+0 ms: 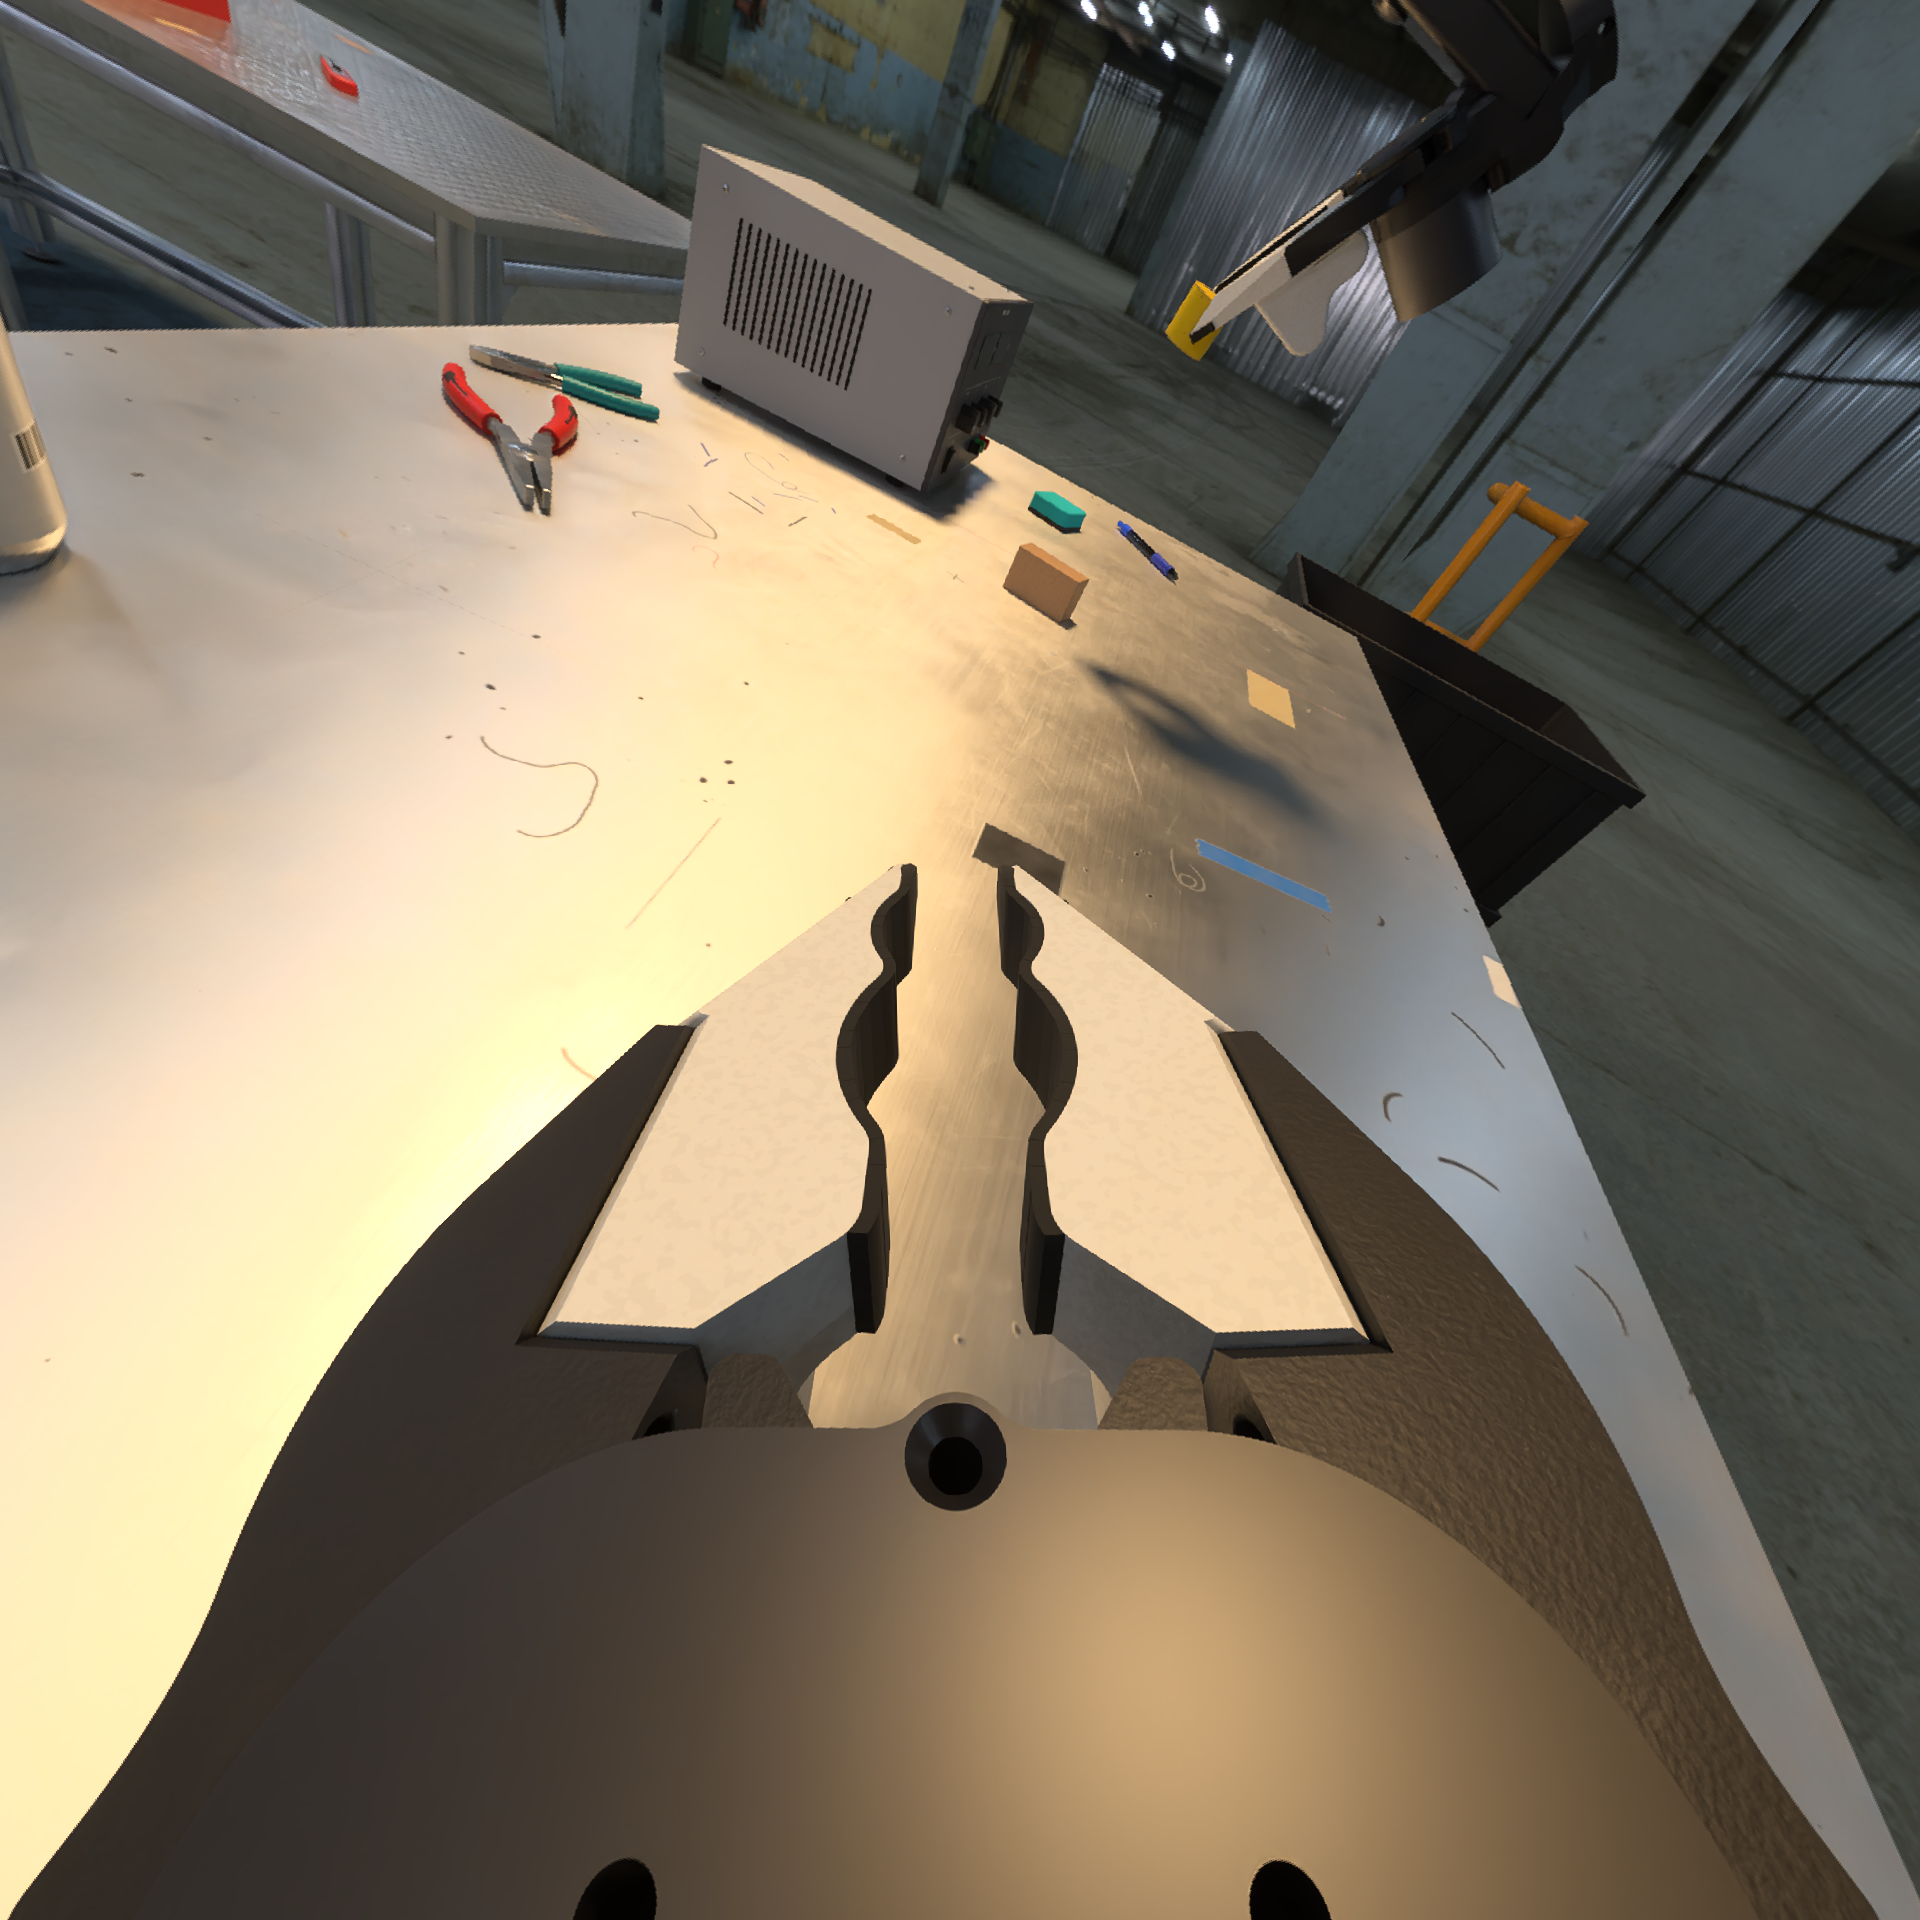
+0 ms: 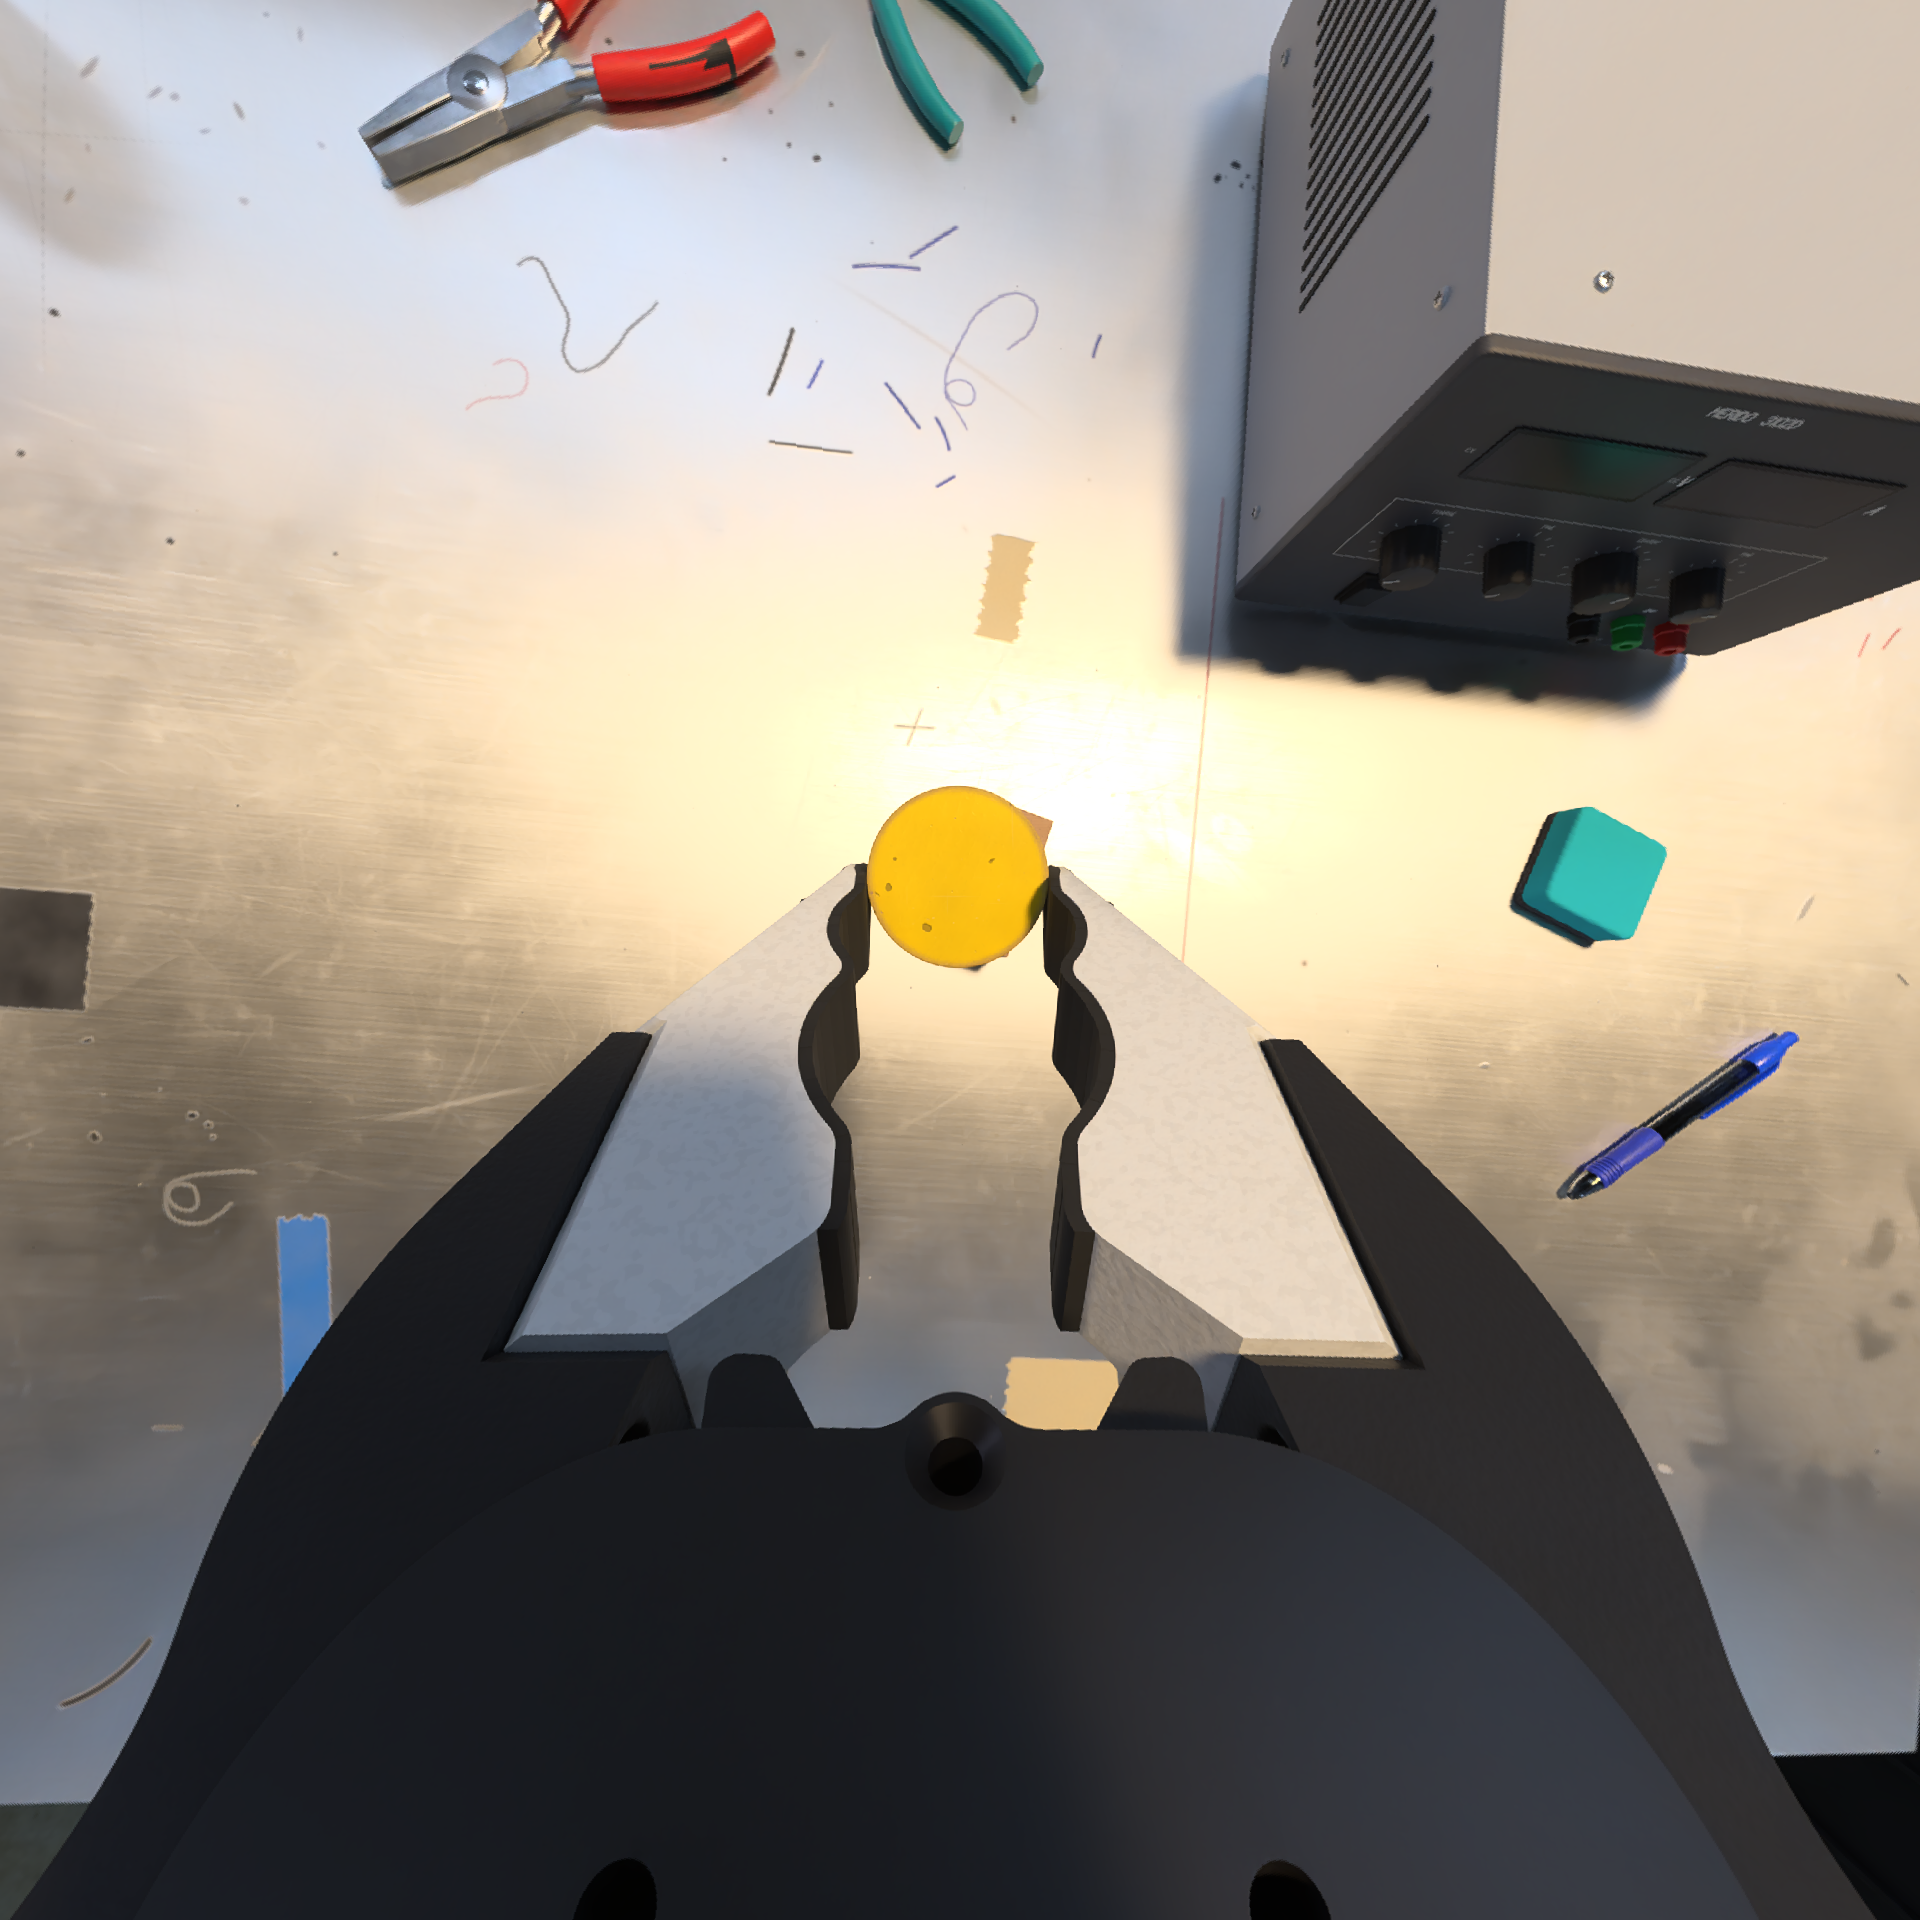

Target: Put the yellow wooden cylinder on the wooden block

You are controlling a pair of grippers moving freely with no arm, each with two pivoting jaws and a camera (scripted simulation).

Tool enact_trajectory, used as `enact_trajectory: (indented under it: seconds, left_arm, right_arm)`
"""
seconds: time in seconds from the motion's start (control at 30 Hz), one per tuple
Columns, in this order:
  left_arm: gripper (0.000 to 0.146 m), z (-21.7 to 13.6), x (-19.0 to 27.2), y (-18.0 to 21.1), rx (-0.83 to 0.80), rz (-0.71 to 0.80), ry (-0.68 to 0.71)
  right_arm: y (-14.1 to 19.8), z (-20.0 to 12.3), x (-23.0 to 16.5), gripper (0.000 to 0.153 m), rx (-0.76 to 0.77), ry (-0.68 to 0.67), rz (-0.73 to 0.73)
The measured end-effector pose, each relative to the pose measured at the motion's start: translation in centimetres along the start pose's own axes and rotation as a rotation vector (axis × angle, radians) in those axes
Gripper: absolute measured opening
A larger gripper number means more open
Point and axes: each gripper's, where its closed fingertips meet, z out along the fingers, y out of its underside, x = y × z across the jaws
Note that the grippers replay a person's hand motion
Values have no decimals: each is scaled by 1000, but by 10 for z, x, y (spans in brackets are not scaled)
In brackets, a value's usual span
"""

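My right gripper (image 2: 956, 883) is shut on the yellow wooden cylinder (image 2: 956, 876), seen end-on between its fingertips. It points down, high above the metal table (image 2: 416, 727). The wooden block lies right under the cylinder; only one tan corner (image 2: 1039, 828) shows. In the left wrist view the right gripper (image 1: 1210, 322) hangs in the air at the upper right with the cylinder (image 1: 1190, 317), well above the wooden block (image 1: 1044, 582) on the table. My left gripper (image 1: 956, 883) is low over the table, empty, its fingers a narrow gap apart.
A grey power supply box (image 1: 842, 322) stands at the back. Red pliers (image 1: 509, 426) and teal pliers (image 1: 582, 379) lie to its left. A teal eraser (image 2: 1590, 878) and a blue pen (image 2: 1673, 1117) lie by the block. A black crate (image 1: 1496, 748) stands beyond the table's right edge.
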Motion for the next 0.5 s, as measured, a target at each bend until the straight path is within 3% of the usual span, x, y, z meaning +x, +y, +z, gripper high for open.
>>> enact_trajectory:
  seconds: [0.5]
  left_arm:
    - [15, 0, 1, 0, 2, 2, 0]
  right_arm:
    - [2, 1, -1, 33, -7, -6, -3]
